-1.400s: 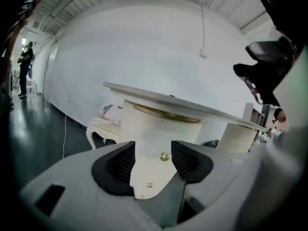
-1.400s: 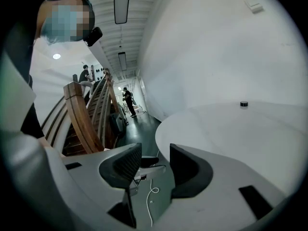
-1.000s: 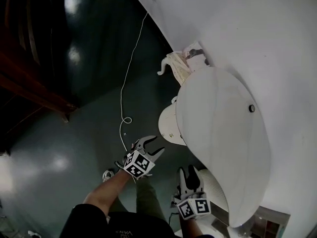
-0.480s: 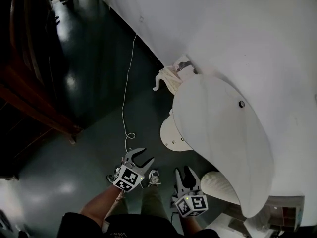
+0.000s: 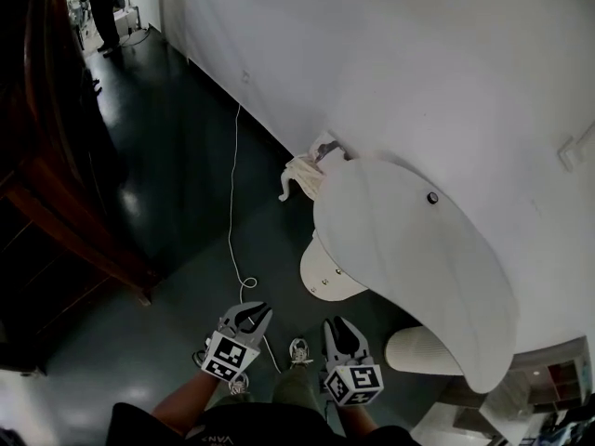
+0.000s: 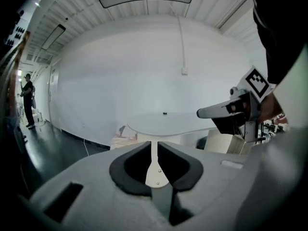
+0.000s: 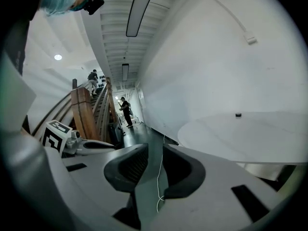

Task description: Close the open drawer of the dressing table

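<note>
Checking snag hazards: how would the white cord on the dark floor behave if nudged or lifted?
The white cord is thin and lies in a loose loop, so it is probably floppy and would drape if lifted. It looks light and would likely slide on the glossy floor. Its far end runs to the wall, so it may pull taut.

At lower centre, the left gripper (image 5: 255, 316) and right gripper (image 5: 338, 329) pointed up-frame side by side, their empty jaws just narrowed, slightly apart.
</note>
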A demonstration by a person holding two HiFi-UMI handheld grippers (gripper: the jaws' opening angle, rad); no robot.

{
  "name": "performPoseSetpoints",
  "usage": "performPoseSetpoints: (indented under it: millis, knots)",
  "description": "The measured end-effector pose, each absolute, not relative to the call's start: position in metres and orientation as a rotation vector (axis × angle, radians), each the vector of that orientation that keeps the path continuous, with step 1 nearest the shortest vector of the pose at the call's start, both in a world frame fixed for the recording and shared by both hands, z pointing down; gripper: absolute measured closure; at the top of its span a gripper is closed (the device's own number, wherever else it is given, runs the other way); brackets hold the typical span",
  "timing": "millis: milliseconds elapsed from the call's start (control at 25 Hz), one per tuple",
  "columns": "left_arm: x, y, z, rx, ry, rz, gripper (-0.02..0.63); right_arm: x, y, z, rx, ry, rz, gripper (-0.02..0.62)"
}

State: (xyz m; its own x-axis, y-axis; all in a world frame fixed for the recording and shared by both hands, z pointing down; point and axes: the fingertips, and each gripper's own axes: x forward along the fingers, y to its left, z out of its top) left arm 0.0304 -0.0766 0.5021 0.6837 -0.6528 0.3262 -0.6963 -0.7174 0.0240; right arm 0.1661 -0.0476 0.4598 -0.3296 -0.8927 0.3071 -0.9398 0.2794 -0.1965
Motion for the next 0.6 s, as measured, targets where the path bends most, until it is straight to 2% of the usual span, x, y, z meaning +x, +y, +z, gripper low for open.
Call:
performPoseSetpoints:
  millis: [440, 600]
  knots:
    - [-0.005, -0.031, 0.459, 2.825, -1.16, 0.438, 0.583, 0.157, -0.009, 0.453, 1.77, -2.356, 0.502, 0.582]
    - [-0.019, -0.013, 0.457, 2.81, -1.169, 0.456, 0.584, 0.15, 0.007, 0.452, 1.762, -2.354, 0.514, 0.591]
